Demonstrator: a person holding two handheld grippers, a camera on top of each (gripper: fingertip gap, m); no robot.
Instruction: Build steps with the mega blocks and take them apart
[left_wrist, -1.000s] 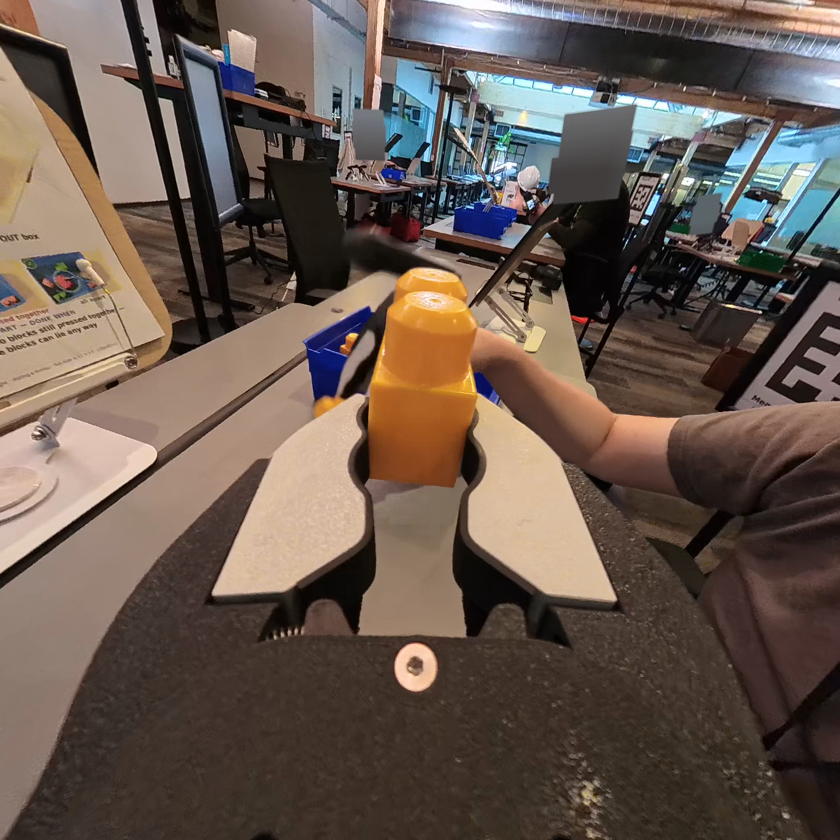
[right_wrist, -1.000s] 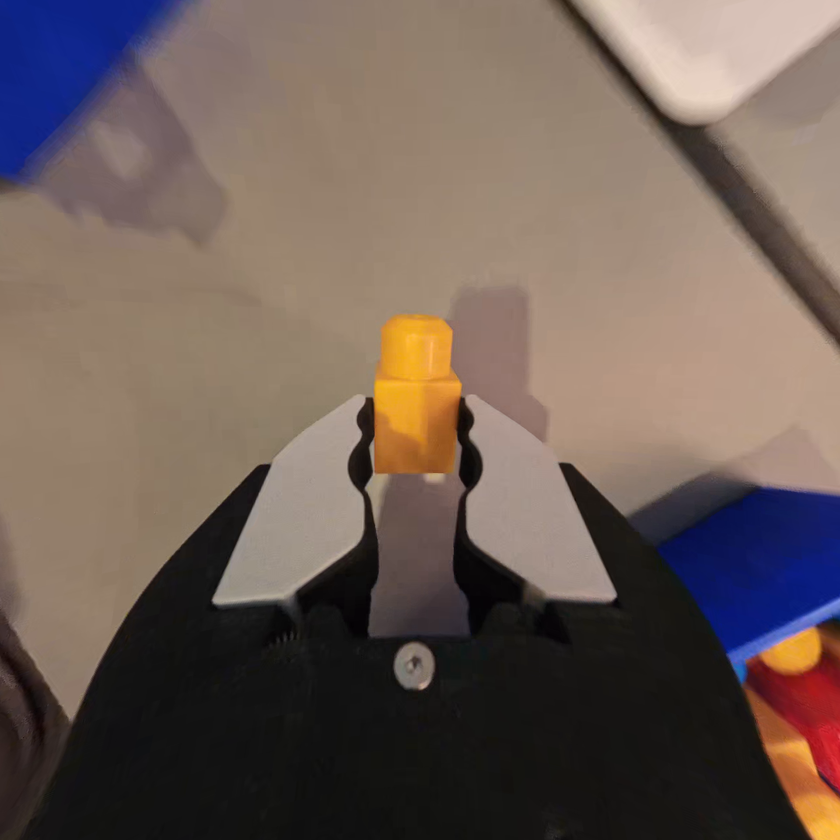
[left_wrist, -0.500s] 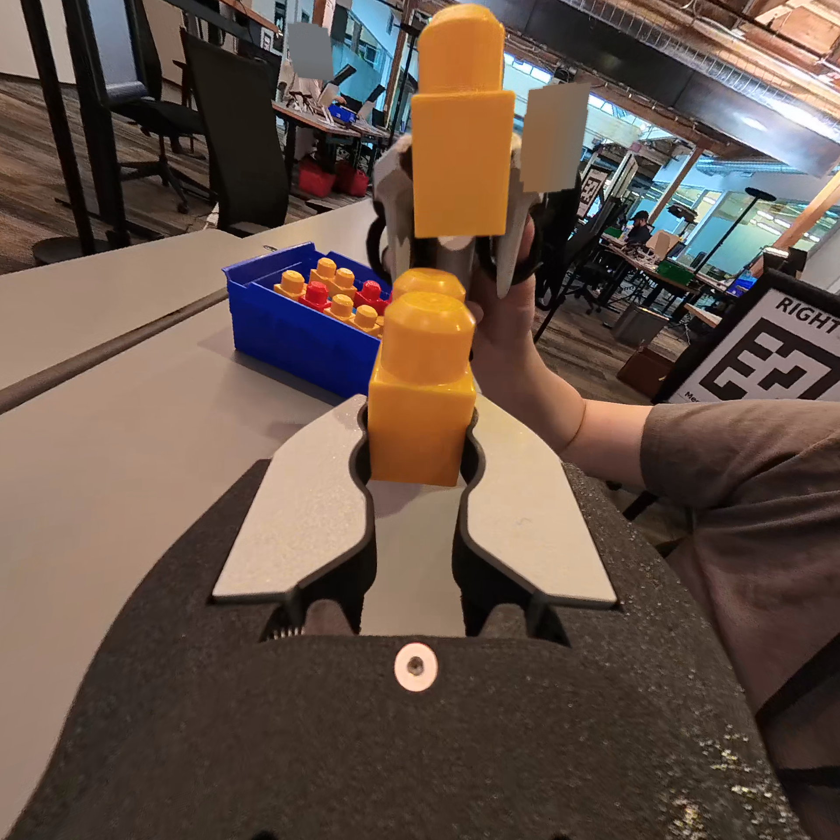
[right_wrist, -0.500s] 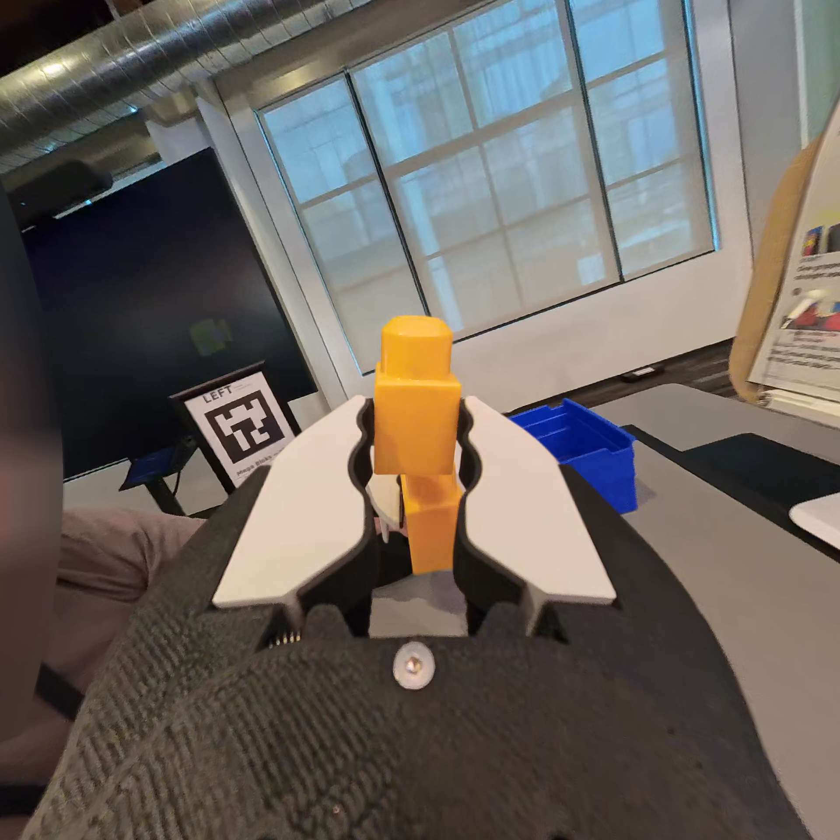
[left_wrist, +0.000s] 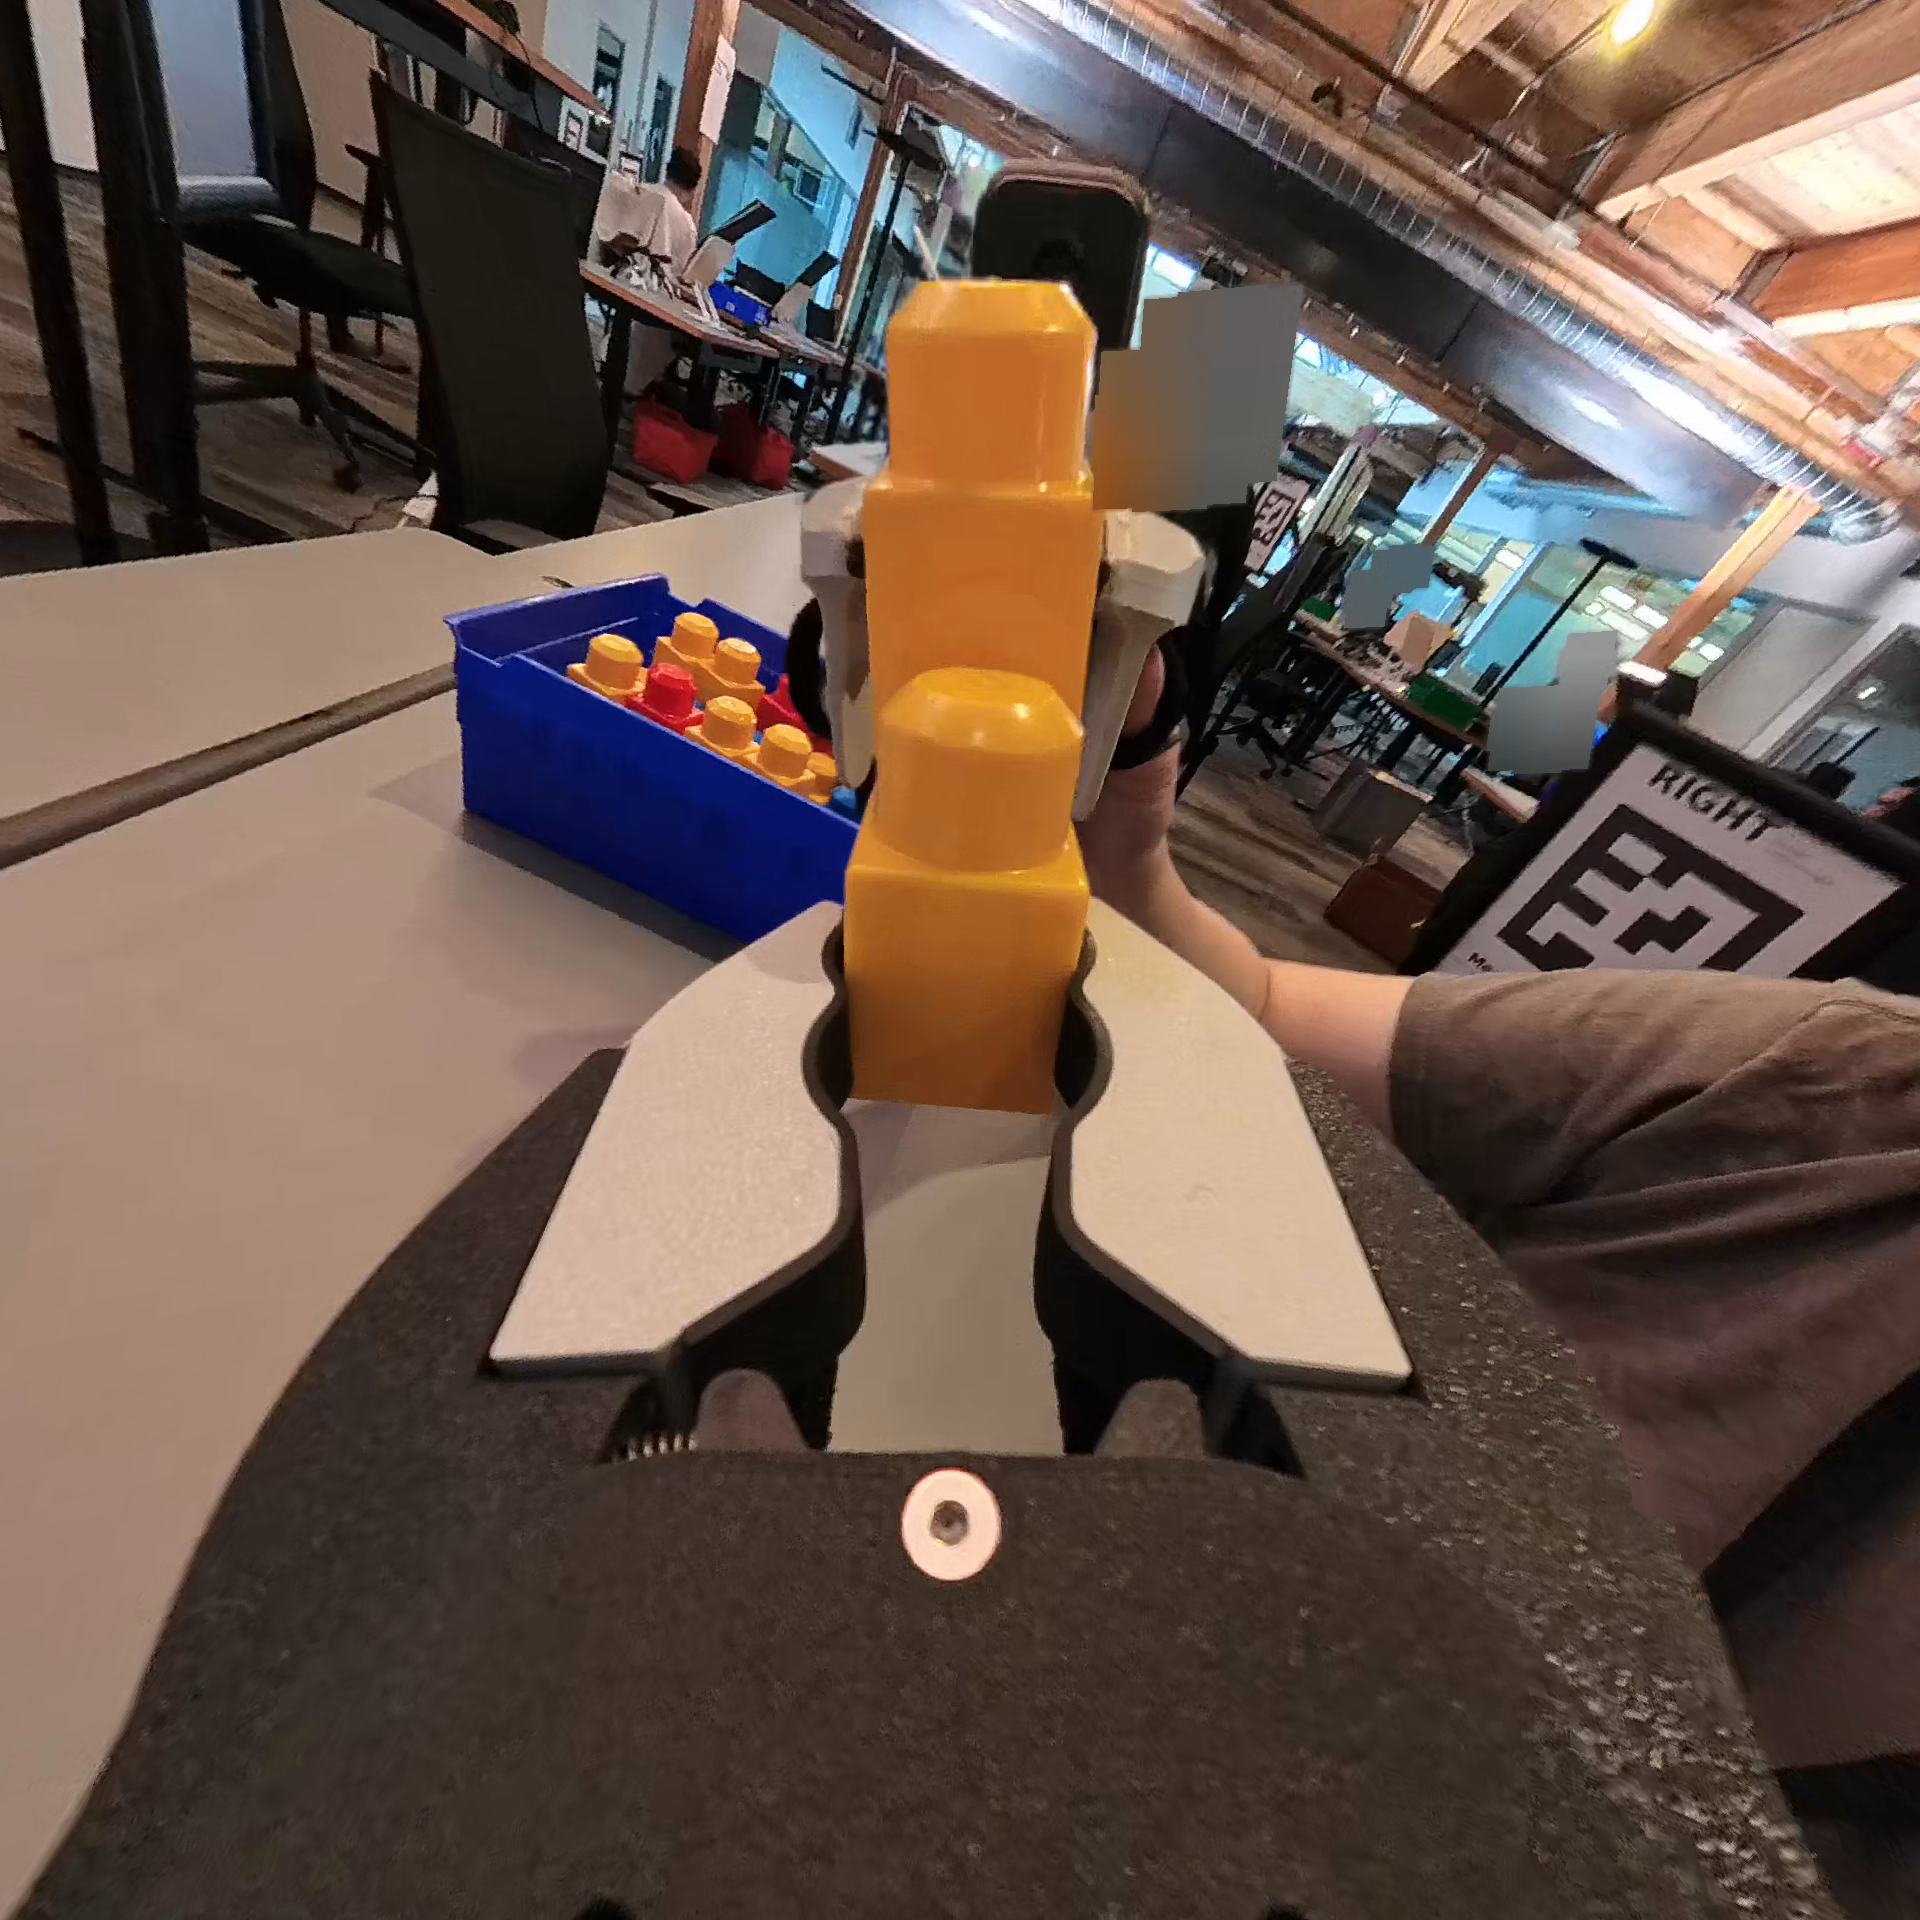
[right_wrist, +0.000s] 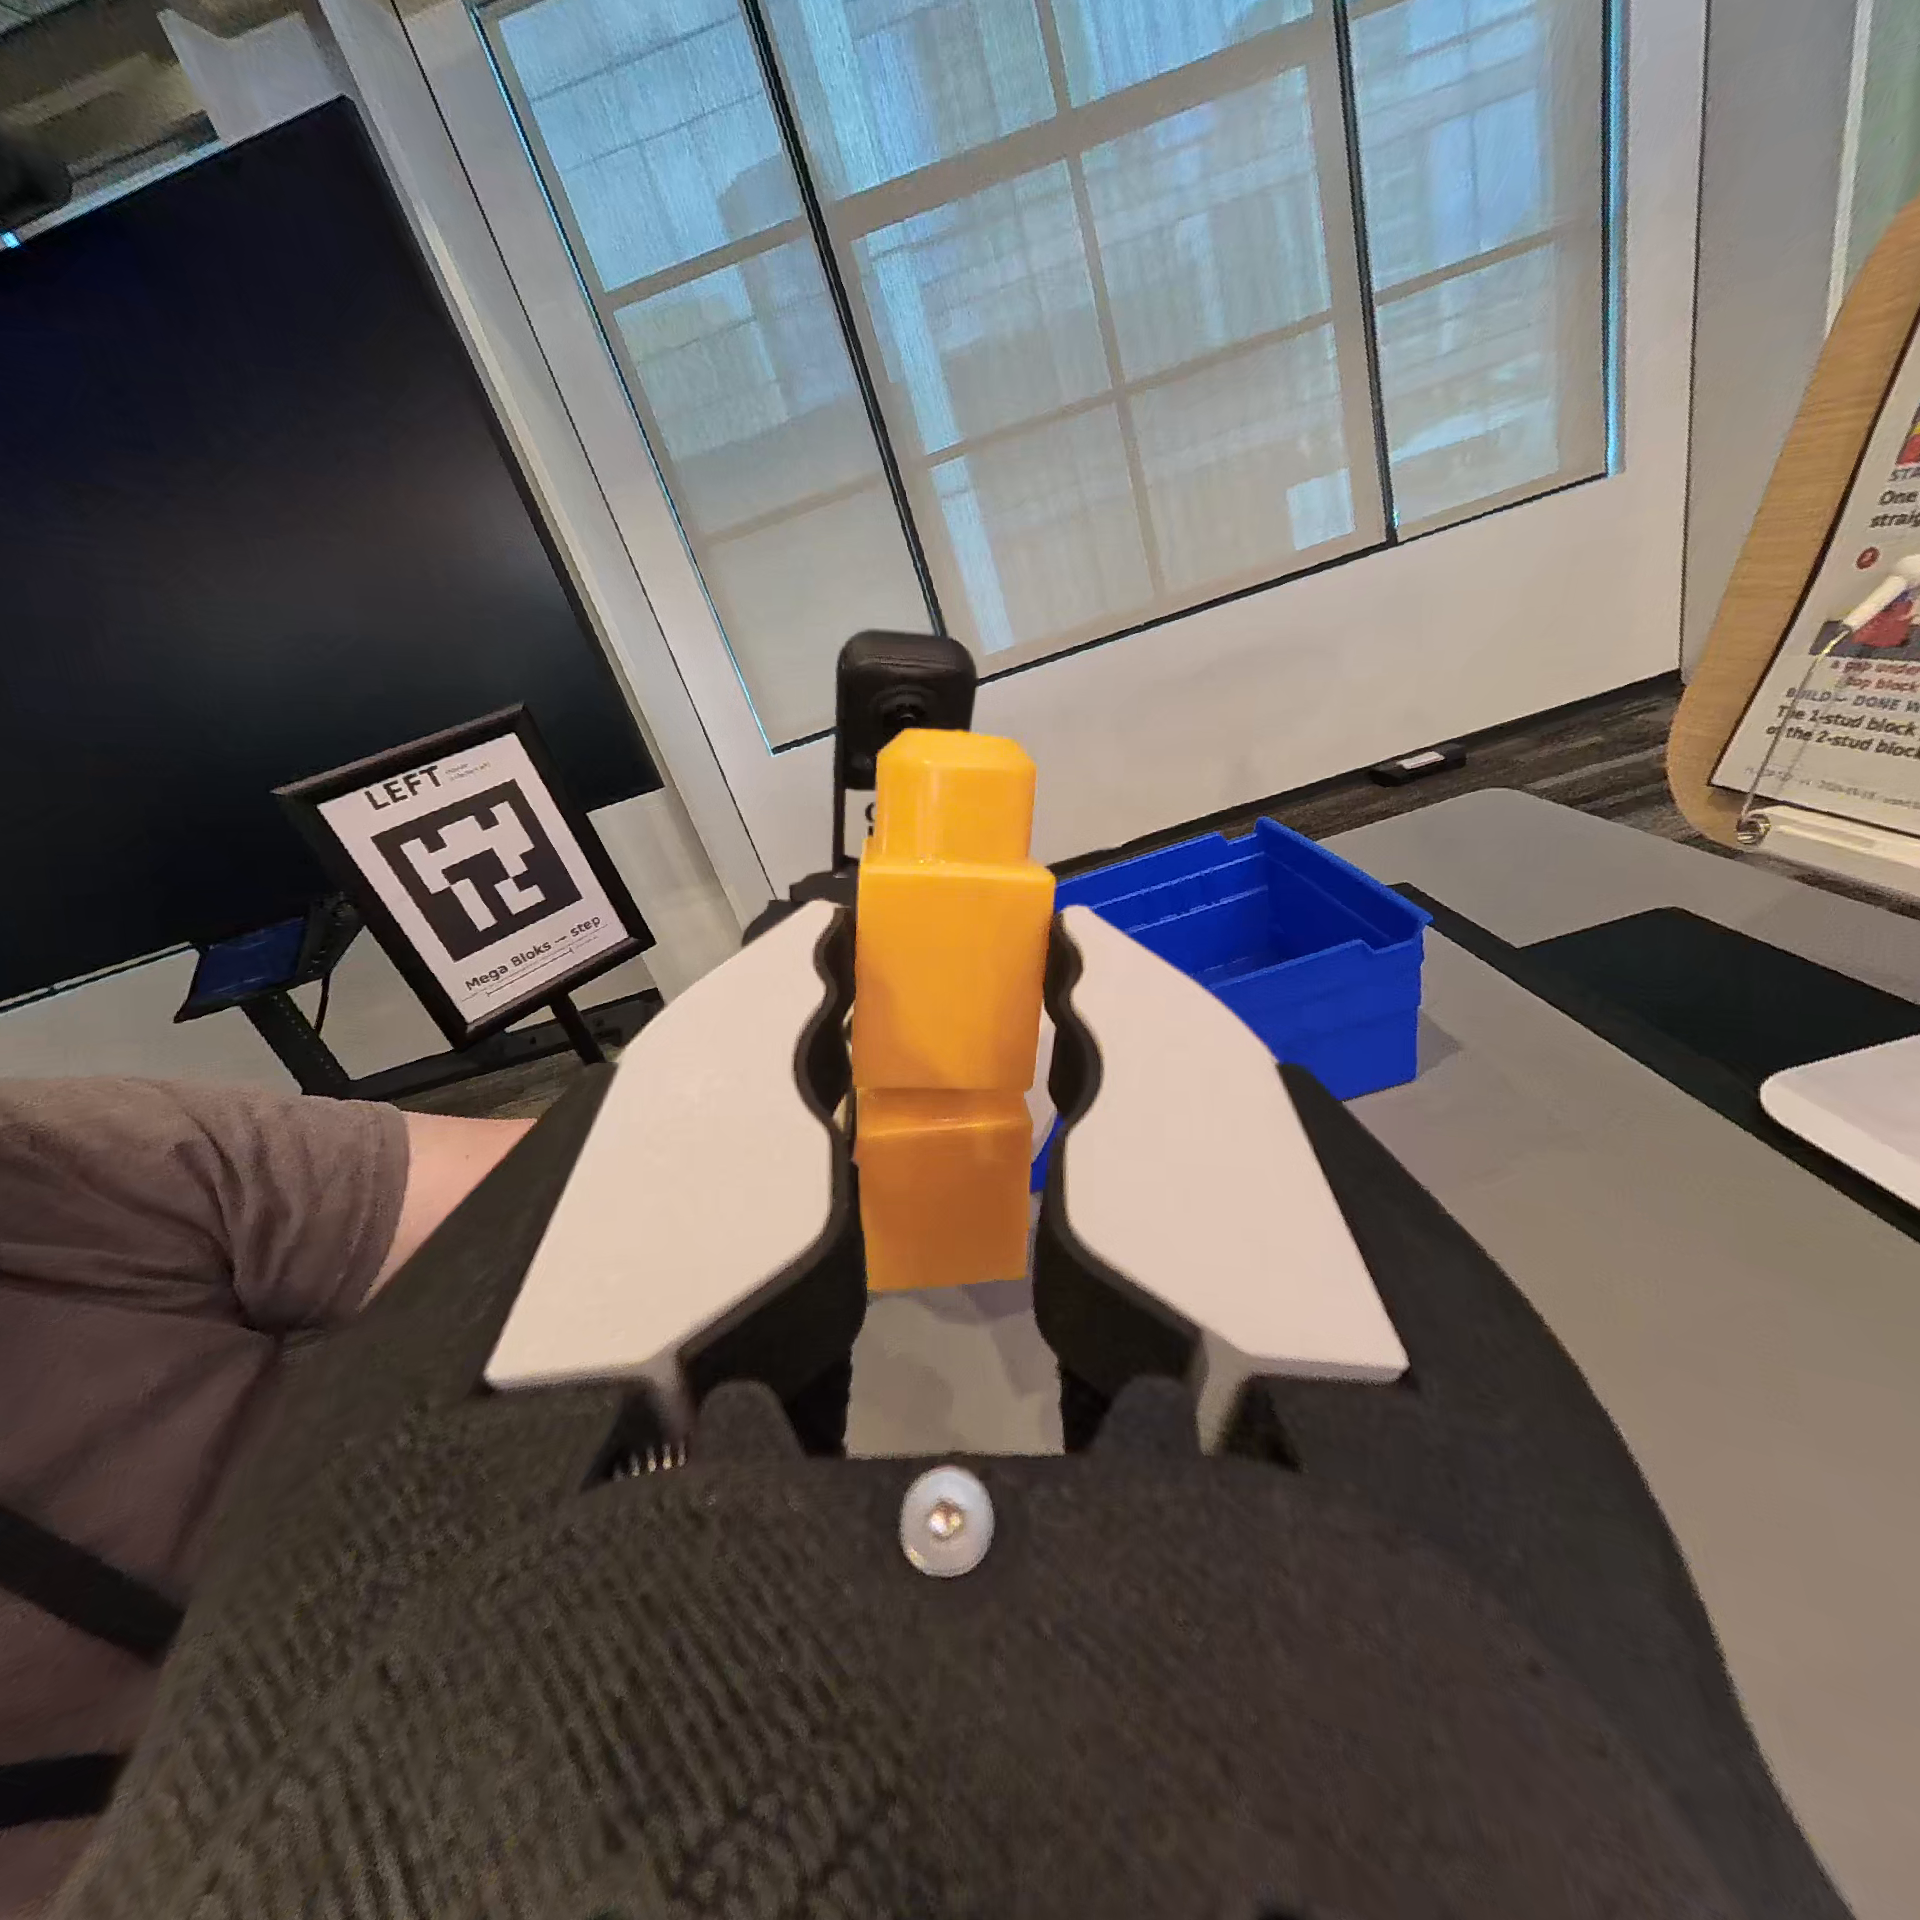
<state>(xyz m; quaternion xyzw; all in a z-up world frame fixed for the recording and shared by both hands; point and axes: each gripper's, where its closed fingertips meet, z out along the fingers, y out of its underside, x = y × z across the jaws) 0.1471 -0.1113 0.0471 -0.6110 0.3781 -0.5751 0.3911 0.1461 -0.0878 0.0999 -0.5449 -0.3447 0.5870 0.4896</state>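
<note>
Left gripper (left_wrist: 961, 1023): jaws clamped on a two-stud orange block (left_wrist: 966, 935), held above the grey table (left_wrist: 208, 1018). Right gripper (right_wrist: 945, 1029): jaws clamped on a one-stud orange block (right_wrist: 951, 961), seated on the far end of the two-stud block, whose underside shows directly below it in the right wrist view. Blue bin (left_wrist: 634, 769), beyond on the table, left of the grippers: holds orange and red blocks (left_wrist: 717, 696). Second blue bin (right_wrist: 1278, 966), opposite side: contents not visible. Framed marker sign (left_wrist: 1662, 894), farther off.
</note>
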